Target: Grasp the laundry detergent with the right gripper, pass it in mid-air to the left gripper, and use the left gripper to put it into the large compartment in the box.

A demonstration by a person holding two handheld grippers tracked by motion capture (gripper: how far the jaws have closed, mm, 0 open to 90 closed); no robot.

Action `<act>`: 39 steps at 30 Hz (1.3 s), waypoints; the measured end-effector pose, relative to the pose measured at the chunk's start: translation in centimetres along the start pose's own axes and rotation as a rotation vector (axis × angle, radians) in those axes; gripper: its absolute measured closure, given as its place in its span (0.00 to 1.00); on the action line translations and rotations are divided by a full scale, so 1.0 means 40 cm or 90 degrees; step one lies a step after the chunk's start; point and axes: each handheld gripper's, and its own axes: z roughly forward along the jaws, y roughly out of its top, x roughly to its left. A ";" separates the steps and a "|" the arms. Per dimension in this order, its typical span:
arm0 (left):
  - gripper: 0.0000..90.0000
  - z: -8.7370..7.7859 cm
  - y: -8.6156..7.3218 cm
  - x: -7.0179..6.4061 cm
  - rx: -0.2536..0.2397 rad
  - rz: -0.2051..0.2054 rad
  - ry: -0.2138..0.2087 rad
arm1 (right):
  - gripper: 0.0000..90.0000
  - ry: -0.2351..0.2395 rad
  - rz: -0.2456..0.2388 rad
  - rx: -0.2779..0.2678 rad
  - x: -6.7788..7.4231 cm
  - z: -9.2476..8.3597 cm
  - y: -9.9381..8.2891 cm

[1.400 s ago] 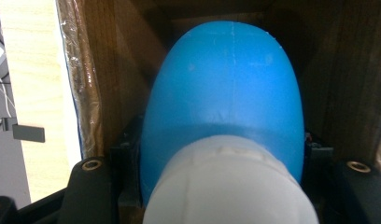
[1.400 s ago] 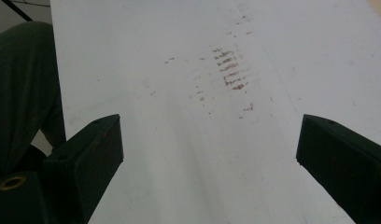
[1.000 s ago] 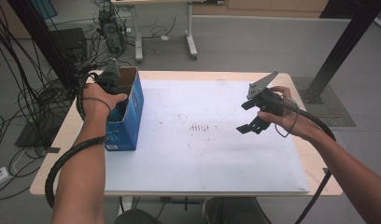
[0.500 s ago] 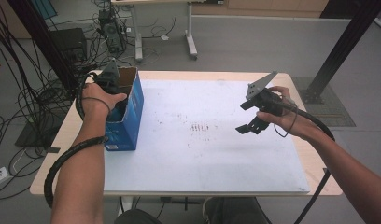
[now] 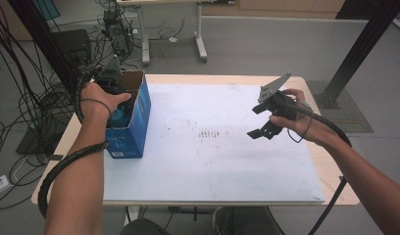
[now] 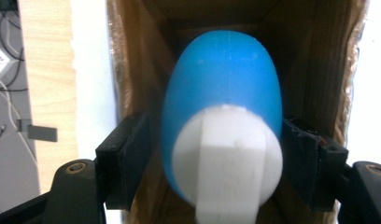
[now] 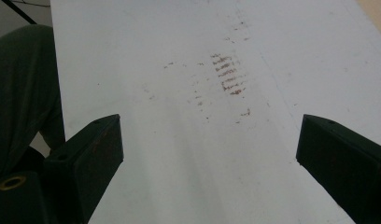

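Note:
A blue bottle (image 6: 221, 88) with a white cap (image 6: 226, 158) lies inside an open blue cardboard box (image 5: 132, 132) at the table's left; in the high view a bit of the bottle (image 5: 120, 116) shows under the hand. My left gripper (image 6: 216, 154) reaches down into the box with the bottle between its jaws. The jaws have just been opening, and a narrow gap shows beside the left pad (image 6: 128, 158), so they stand open around it. My right gripper (image 5: 262, 131) hovers open over the white board (image 5: 212, 161) on the right, nothing between its fingers (image 7: 95, 154).
The white board covers most of the wooden table (image 5: 330, 171) and has brown scuff marks (image 5: 212, 133) in its middle. Cables and black poles stand on the floor to the left, and a desk frame stands behind the table.

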 end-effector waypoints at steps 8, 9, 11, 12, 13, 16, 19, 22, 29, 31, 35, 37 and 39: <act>0.32 -0.047 -0.021 0.007 -0.018 0.006 0.013 | 0.08 -0.004 -0.001 0.003 -0.002 0.000 0.008; 0.32 -0.052 -0.023 0.007 -0.020 0.007 0.013 | 0.08 -0.004 0.001 0.002 -0.004 -0.002 0.007; 0.32 -0.066 -0.027 0.007 -0.025 0.009 0.007 | 0.08 -0.005 0.000 0.002 -0.008 -0.003 0.007; 0.31 -0.073 -0.029 0.006 -0.029 0.011 0.005 | 0.08 -0.006 0.002 0.003 -0.009 -0.004 0.007; 0.31 -0.081 -0.031 0.003 -0.031 0.014 0.005 | 0.08 -0.007 0.002 0.002 -0.011 -0.004 0.007; 0.30 -0.103 -0.033 -0.009 -0.040 0.024 -0.001 | 0.08 -0.006 0.003 0.007 -0.015 -0.003 0.009; 0.29 -0.124 -0.033 -0.027 -0.049 0.036 -0.003 | 0.08 -0.009 0.003 0.011 -0.023 -0.006 0.012; 0.28 -0.146 -0.030 -0.047 -0.070 0.046 -0.003 | 0.08 -0.014 0.008 0.015 -0.034 -0.013 0.012; 0.24 -0.193 -0.026 -0.113 -0.100 0.075 -0.033 | 0.08 -0.029 0.018 0.031 -0.072 -0.034 0.005; 0.23 -0.198 -0.027 -0.134 -0.104 0.084 -0.036 | 0.08 -0.032 0.026 0.037 -0.085 -0.040 0.002; 0.21 -0.204 -0.032 -0.171 -0.104 0.104 -0.044 | 0.08 -0.040 0.039 0.045 -0.107 -0.051 -0.011; 0.20 -0.206 -0.036 -0.189 -0.103 0.114 -0.052 | 0.08 -0.042 0.046 0.050 -0.115 -0.057 -0.015; 0.19 -0.208 -0.040 -0.207 -0.105 0.124 -0.061 | 0.09 -0.046 0.048 0.056 -0.123 -0.063 -0.019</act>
